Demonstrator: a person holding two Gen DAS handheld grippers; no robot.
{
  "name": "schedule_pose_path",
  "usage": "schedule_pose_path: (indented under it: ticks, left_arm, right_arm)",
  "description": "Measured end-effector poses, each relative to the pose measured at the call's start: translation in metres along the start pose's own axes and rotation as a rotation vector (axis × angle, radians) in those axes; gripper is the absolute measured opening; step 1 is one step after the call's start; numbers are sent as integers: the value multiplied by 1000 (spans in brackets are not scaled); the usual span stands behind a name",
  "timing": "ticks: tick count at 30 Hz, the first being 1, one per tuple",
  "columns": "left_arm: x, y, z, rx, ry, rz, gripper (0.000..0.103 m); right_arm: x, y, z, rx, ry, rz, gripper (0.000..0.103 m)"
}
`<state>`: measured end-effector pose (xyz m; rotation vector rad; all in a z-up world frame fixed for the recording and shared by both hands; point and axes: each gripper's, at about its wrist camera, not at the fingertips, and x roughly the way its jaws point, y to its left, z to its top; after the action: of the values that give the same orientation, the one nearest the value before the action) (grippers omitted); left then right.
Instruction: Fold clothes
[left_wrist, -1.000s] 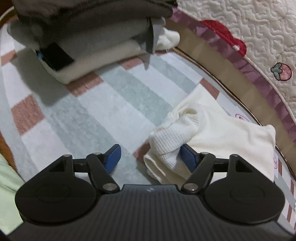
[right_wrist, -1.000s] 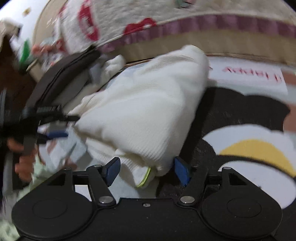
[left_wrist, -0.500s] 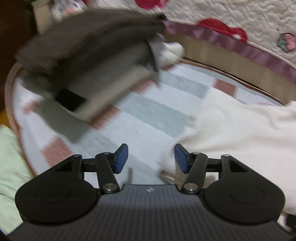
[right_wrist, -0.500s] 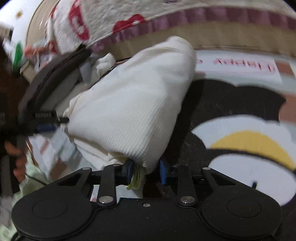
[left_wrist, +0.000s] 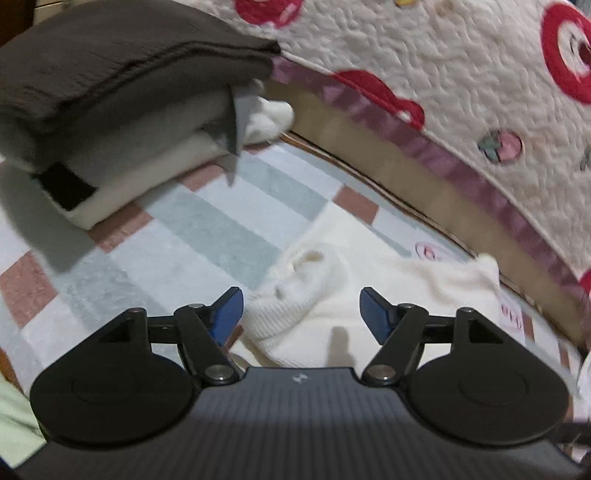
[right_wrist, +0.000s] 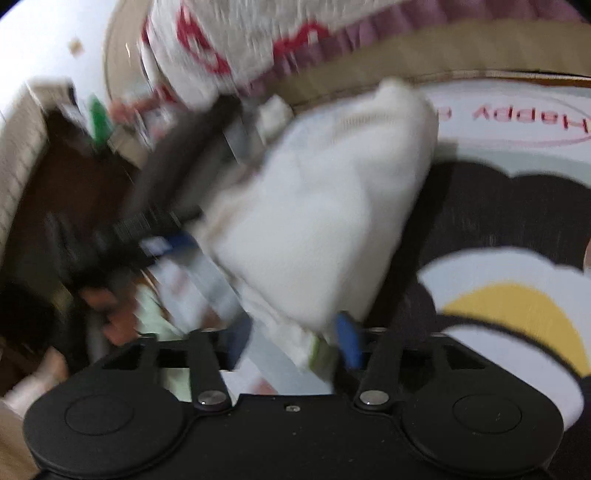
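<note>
A cream knitted garment (left_wrist: 369, 295) lies bunched and partly folded on the checked rug. My left gripper (left_wrist: 301, 314) is open, its blue pads on either side of the garment's ribbed near edge, not pinching it. In the blurred right wrist view the same garment (right_wrist: 325, 221) fills the middle. My right gripper (right_wrist: 295, 343) stands open around the garment's lower corner, which lies between the blue pads. The left gripper (right_wrist: 147, 229) and the hand holding it show at the left of that view.
A stack of folded clothes (left_wrist: 122, 92), dark brown on top, sits at the back left of the rug (left_wrist: 207, 229). A quilted bedcover (left_wrist: 461, 74) with red prints hangs along the back. A black, yellow and white mat pattern (right_wrist: 509, 302) lies to the right.
My right gripper closed on the garment's corner half a second ago and now stands open again. My left gripper moved over the garment's ribbed edge and opened wider.
</note>
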<state>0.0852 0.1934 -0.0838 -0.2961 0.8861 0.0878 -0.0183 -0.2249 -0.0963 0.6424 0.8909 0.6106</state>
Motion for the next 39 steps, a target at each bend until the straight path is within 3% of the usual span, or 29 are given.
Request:
schedule_pose_path:
  ticks: [3, 4, 6, 11, 13, 15, 17, 19, 22, 25, 26, 30, 32, 35, 37, 39]
  left_arm:
    - [12, 2, 0, -15, 43, -5, 70]
    - [16, 2, 0, -20, 58, -7, 84]
    - [23, 3, -1, -30, 87, -10, 92]
    - [32, 16, -7, -143, 116, -126, 89]
    - [35, 22, -10, -198, 123, -185, 89]
    - [37, 12, -14, -150, 106, -241, 88]
    - [39, 1, -18, -97, 88, -297, 55]
    - [33, -20, -21, 53, 48, -274, 29]
    - [-4, -60, -31, 326, -66, -195, 22]
    - [-25, -83, -39, 392, -80, -191, 22]
    - [-25, -89, -42, 394, -62, -185, 22]
    - [-11, -85, -42, 285, 2, -187, 25]
    - [-11, -72, -40, 190, 32, -218, 29]
    - [5, -55, -35, 79, 94, -239, 47]
    - [12, -46, -38, 12, 109, -244, 53]
    - [15, -45, -42, -23, 112, -257, 54]
  right_arm:
    - [5, -22, -3, 136, -65, 12, 65]
    - [10, -28, -7, 183, -72, 2, 67]
    - [20, -39, -16, 275, -81, -7, 67]
    - [40, -44, -28, 355, -126, 16, 67]
    - [49, -47, -25, 353, -163, 13, 77]
    - [56, -51, -20, 364, -184, 34, 80]
    - [59, -52, -15, 352, -207, 56, 68]
    - [54, -42, -12, 264, -235, 52, 49]
    - [34, -11, -1, 57, -284, -40, 44]
    - [16, 6, 13, -94, -313, -158, 44]
    - [15, -2, 16, -70, -291, -171, 44]
    - [18, -38, 16, 79, -219, -184, 45]
    - [14, -51, 12, 158, -231, -128, 48]
    - [13, -59, 11, 211, -223, -103, 53]
    - [19, -60, 9, 244, -205, -129, 69]
    - [20, -64, 4, 284, -208, -113, 71]
